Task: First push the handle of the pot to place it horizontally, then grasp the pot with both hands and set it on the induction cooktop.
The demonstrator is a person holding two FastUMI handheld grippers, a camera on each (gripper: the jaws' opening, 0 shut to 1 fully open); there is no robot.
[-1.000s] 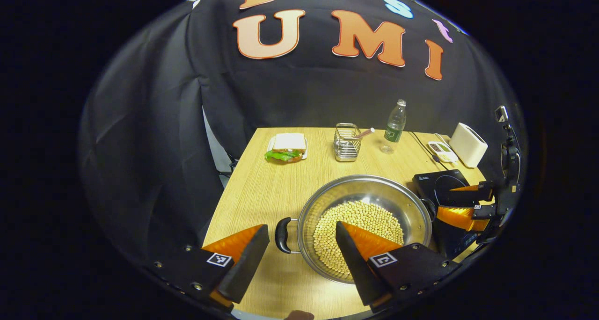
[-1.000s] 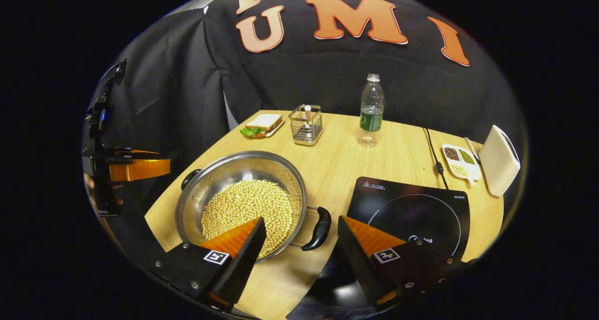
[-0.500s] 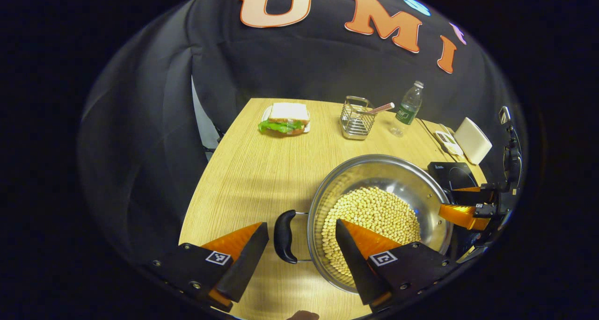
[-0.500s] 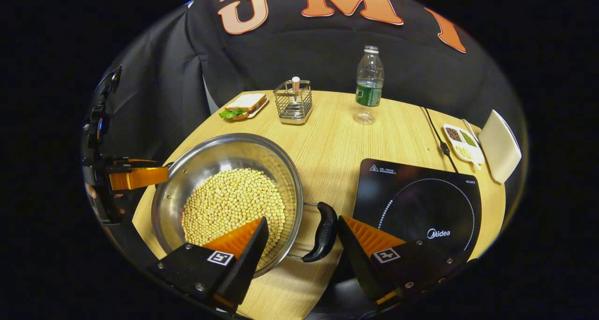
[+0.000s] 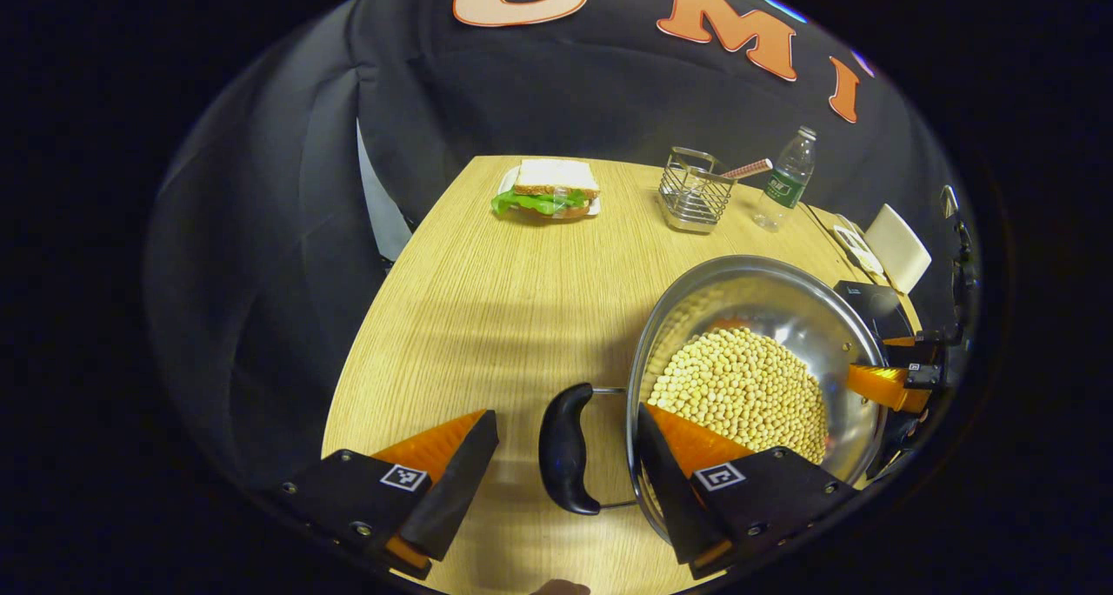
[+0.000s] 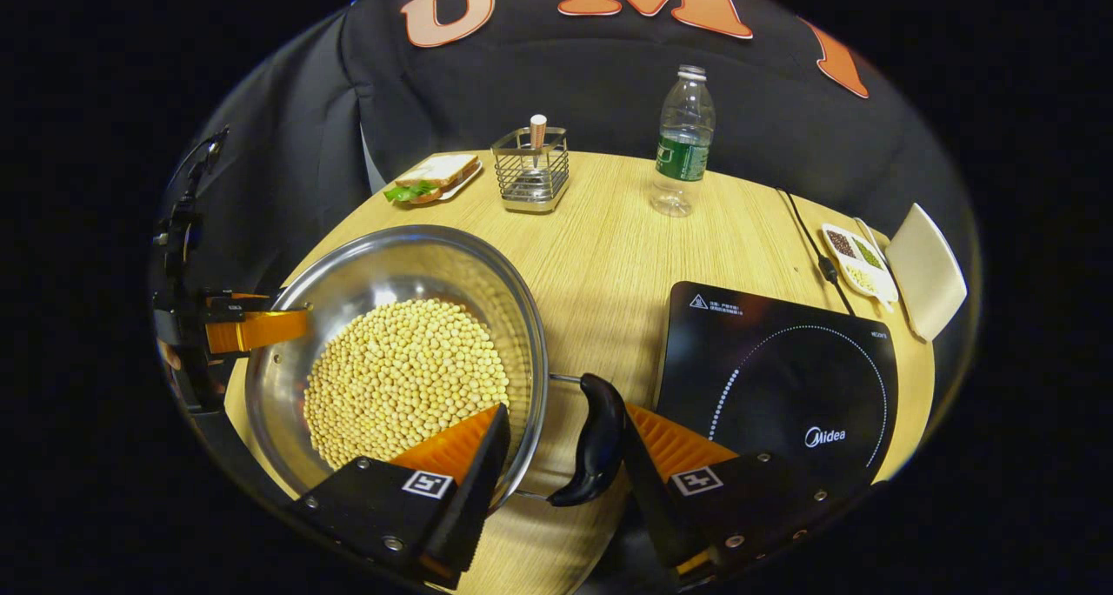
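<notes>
The steel pot, holding a heap of pale beans, sits on the wooden tabletop to the left of the black induction cooktop — near it, with bare wood between the two.

In the left gripper view, the left claw is spread wide, its fingers either side of the pot's black left handle. The handle lies in the gap with space on both sides, and the inner finger reaches over the pot's rim above the beans; neither finger presses on it.

In the right gripper view, the right claw is also spread wide around the black right handle. One finger sits over the rim on the bean side — the other sits right against the handle's outer face, though whether it truly touches cannot be told. Nothing is clamped.

Each claw also shows far off across the pot in the other's view, as an orange finger at the rim.

Toward the back of the tabletop stand a sandwich on a plate, a wire basket with a stick in it, and a water bottle. At the right edge lie a small divided dish and a white box, with a black cable running beside them
</notes>
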